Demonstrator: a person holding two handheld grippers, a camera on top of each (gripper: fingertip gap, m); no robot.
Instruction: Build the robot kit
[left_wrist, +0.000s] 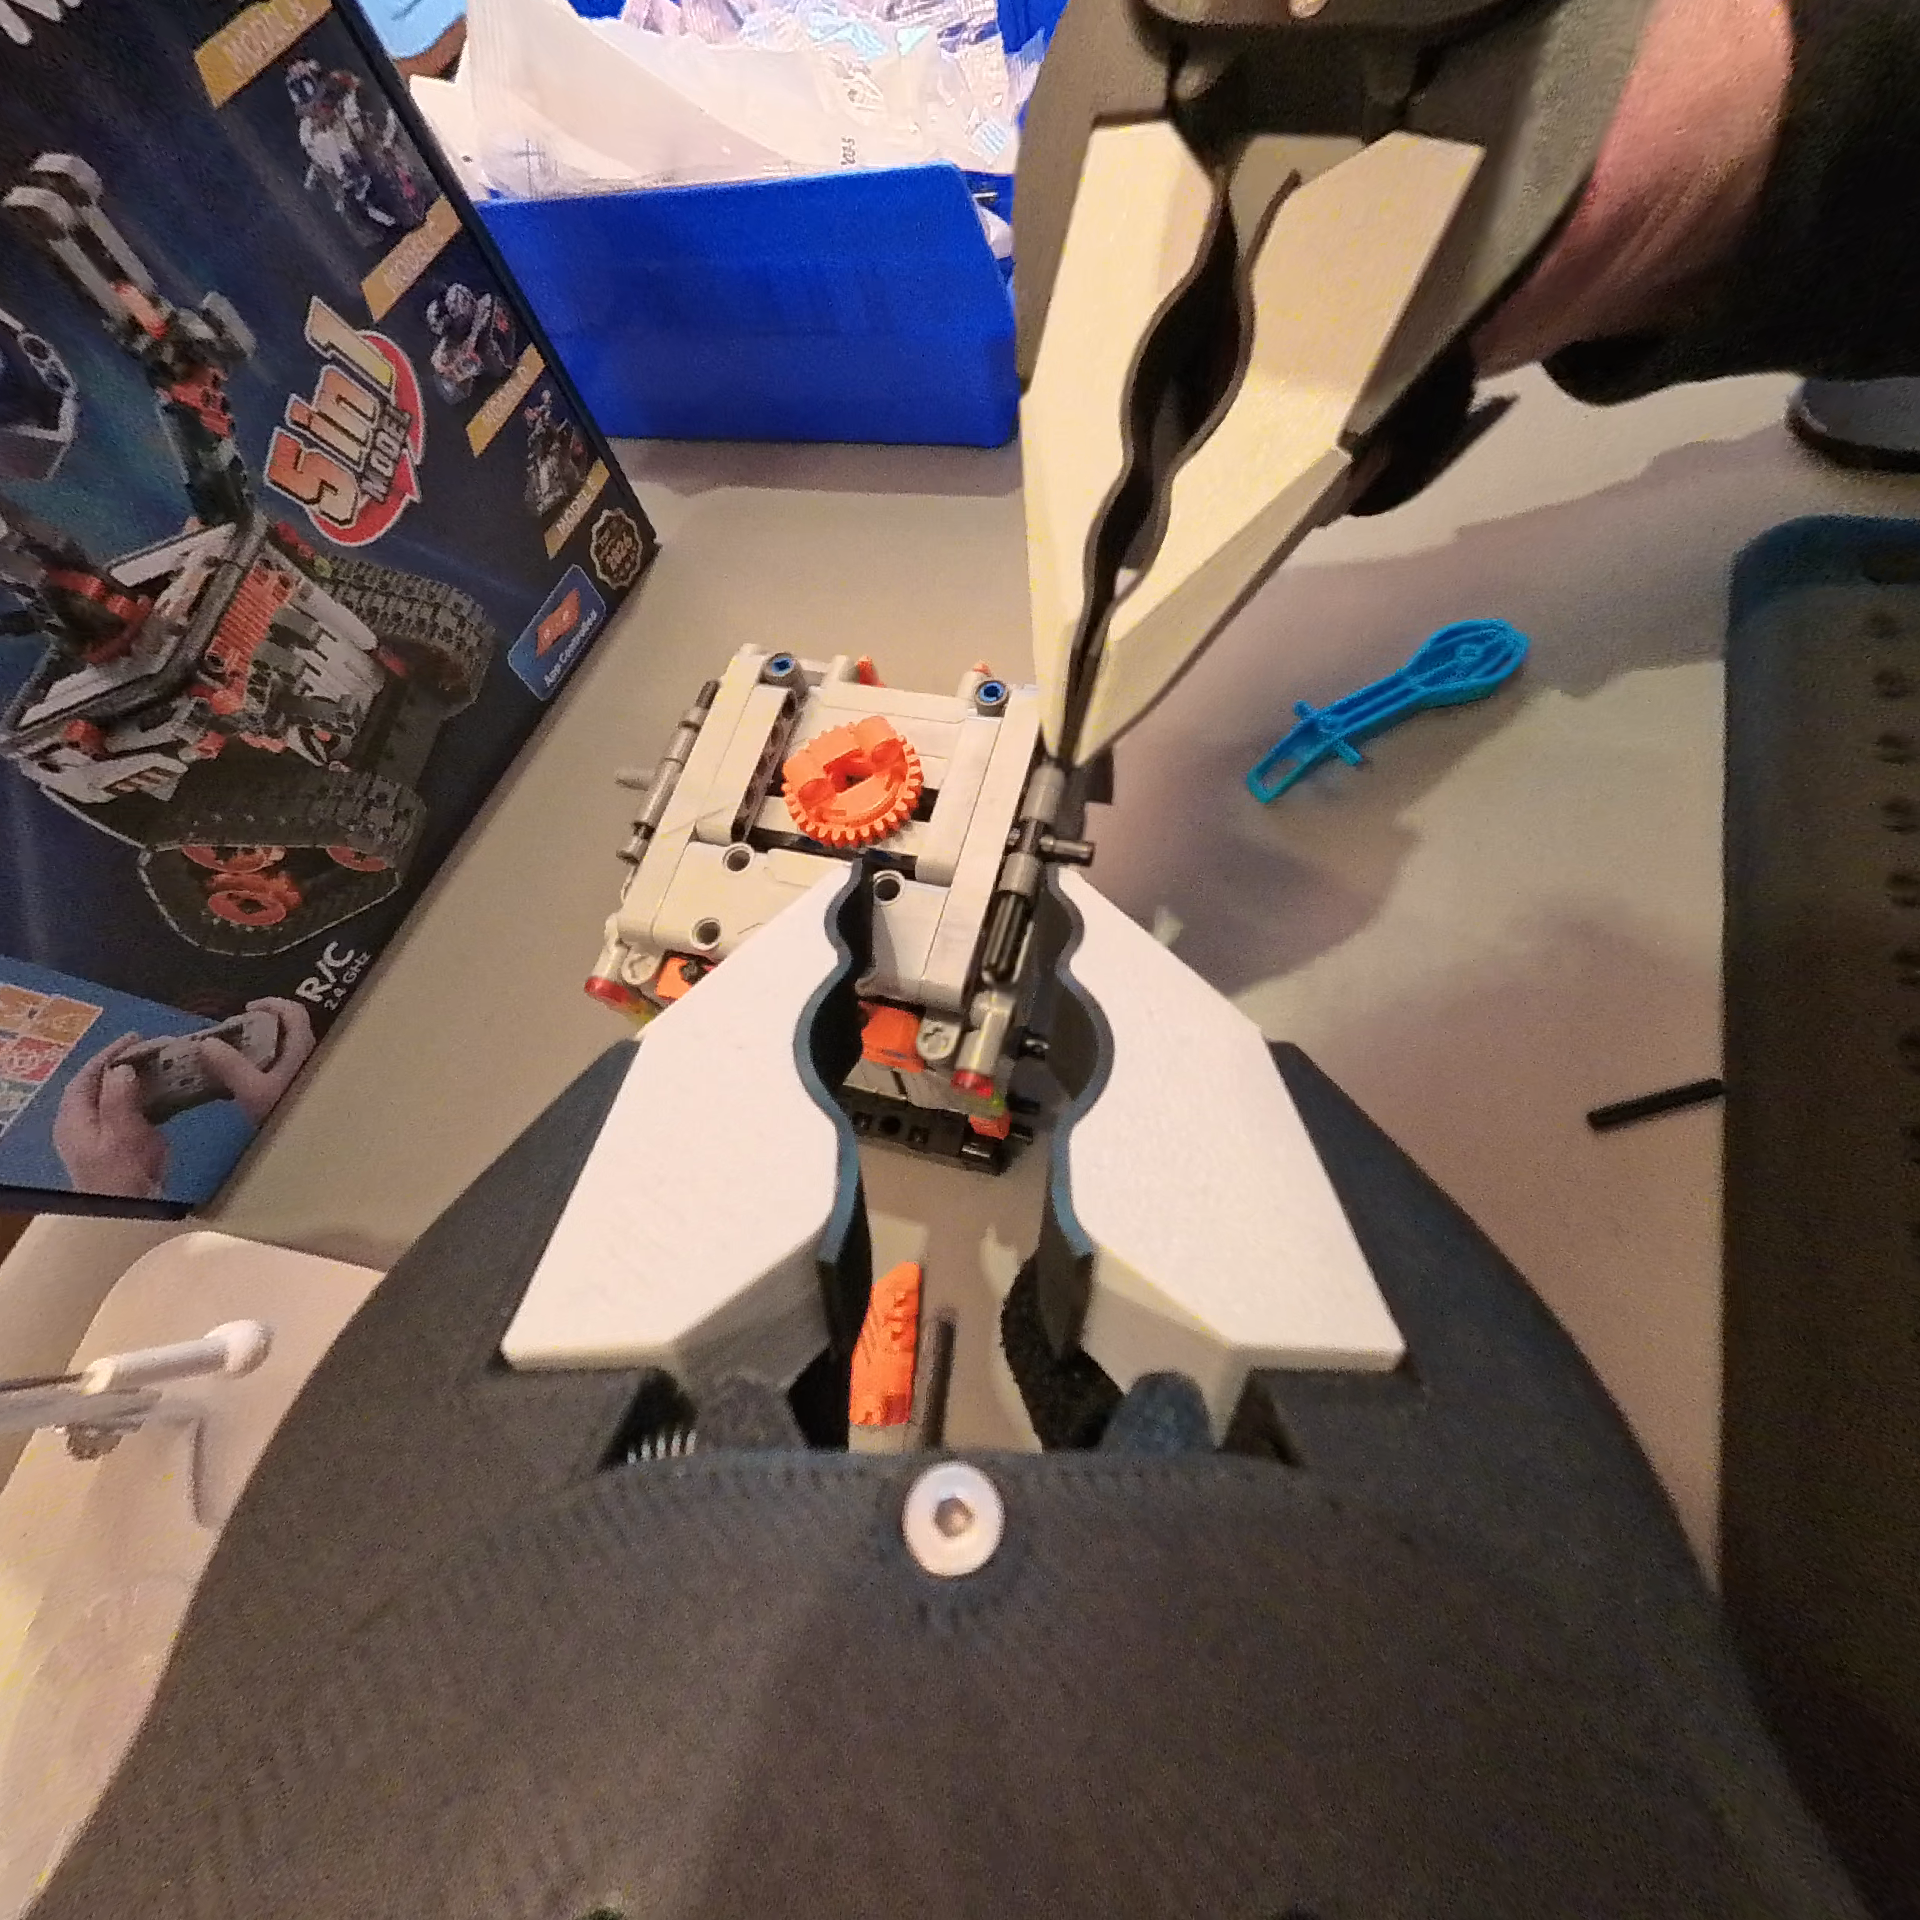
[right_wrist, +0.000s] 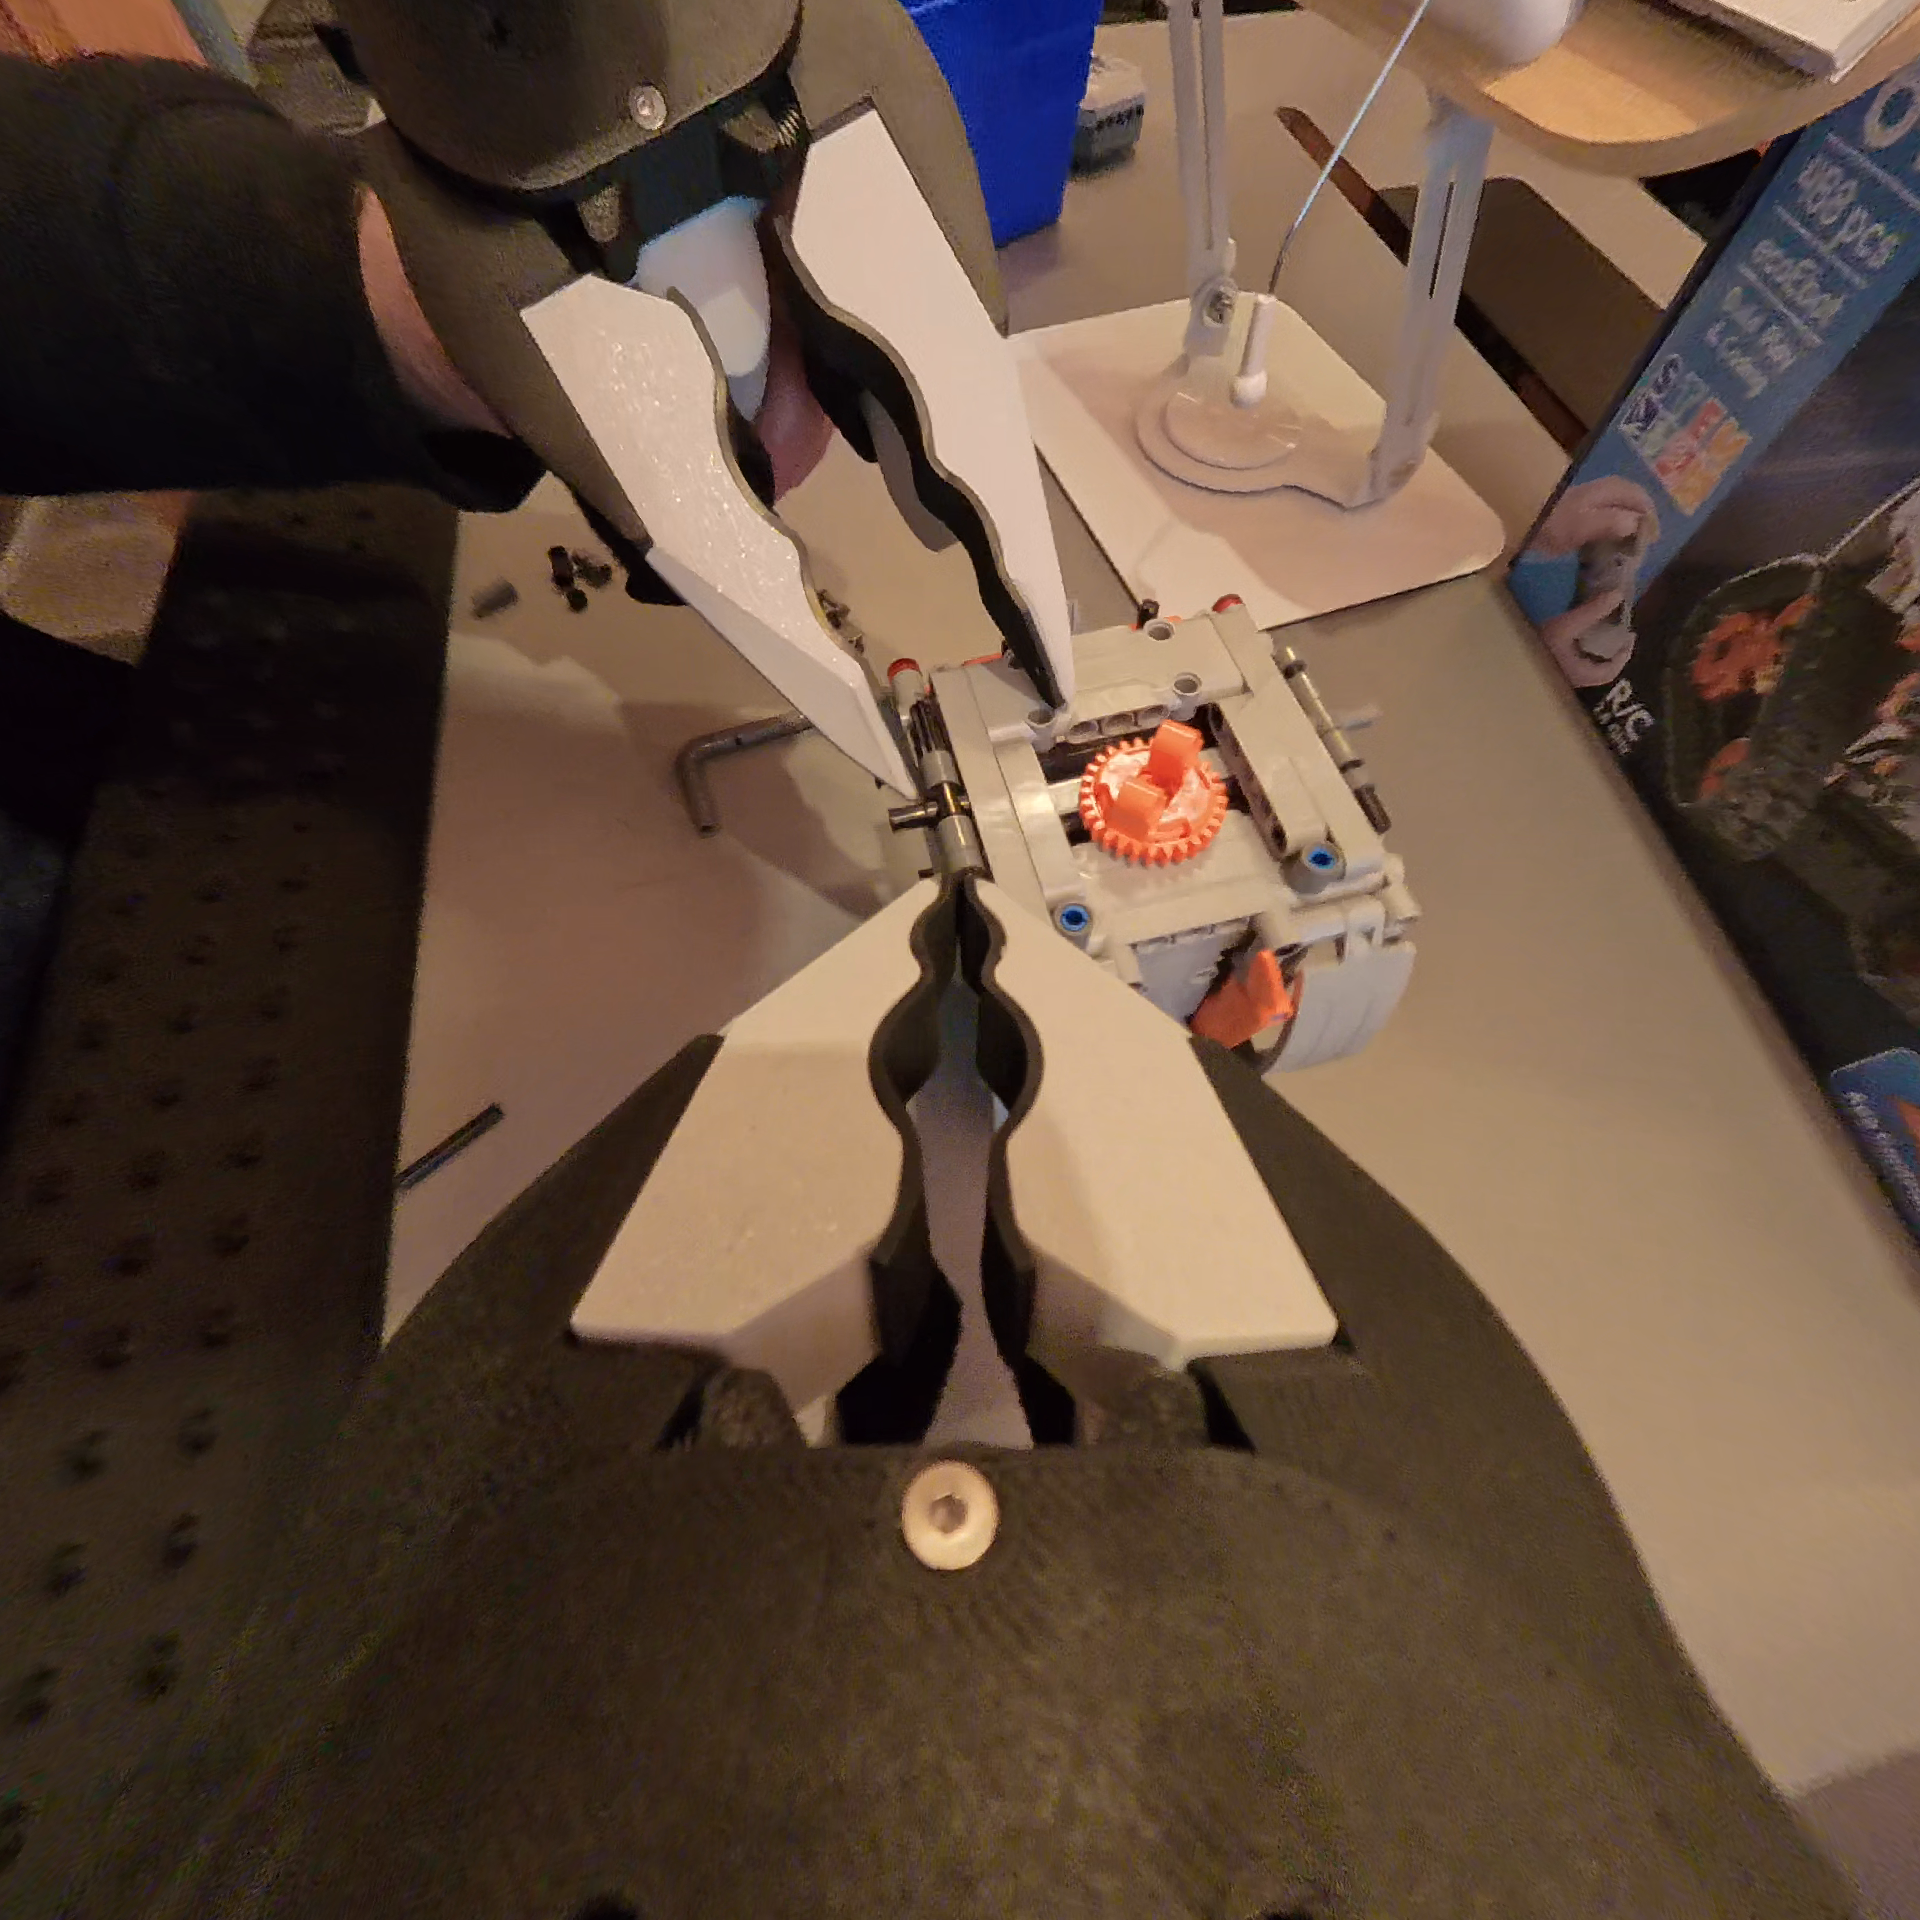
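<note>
The left gripper (left_wrist: 956, 894) has its fingers spread around the near corner of a grey brick-built assembly (left_wrist: 831, 831), one fingertip on the assembly's top face and the other against its right edge, beside a dark axle rod (left_wrist: 1023, 873) that runs along that side. The right gripper (right_wrist: 961, 904) comes from the opposite side with its fingers pressed together on the far end of that same rod, pinching it at the assembly's edge. An orange gear (left_wrist: 852, 779) sits on top of the assembly, just beyond the left gripper's tips. The assembly rests on the grey counter (left_wrist: 1403, 987).

Between the left gripper's fingers, close to its body, an orange piece (left_wrist: 888, 1340) lies on the counter. To the right of the left gripper, a blue plastic tool (left_wrist: 1392, 696) lies well apart from the assembly, and a dark perforated tray (left_wrist: 1818, 935) stands at the right edge. To its left leans a printed kit box (left_wrist: 260, 582); ahead stands a blue bin (left_wrist: 748, 312) holding clear bags. Left of the right gripper, a grey bent piece (right_wrist: 717, 764) and small black pins (right_wrist: 577, 571) lie on the counter; a white stand (right_wrist: 1247, 416) rises ahead.
</note>
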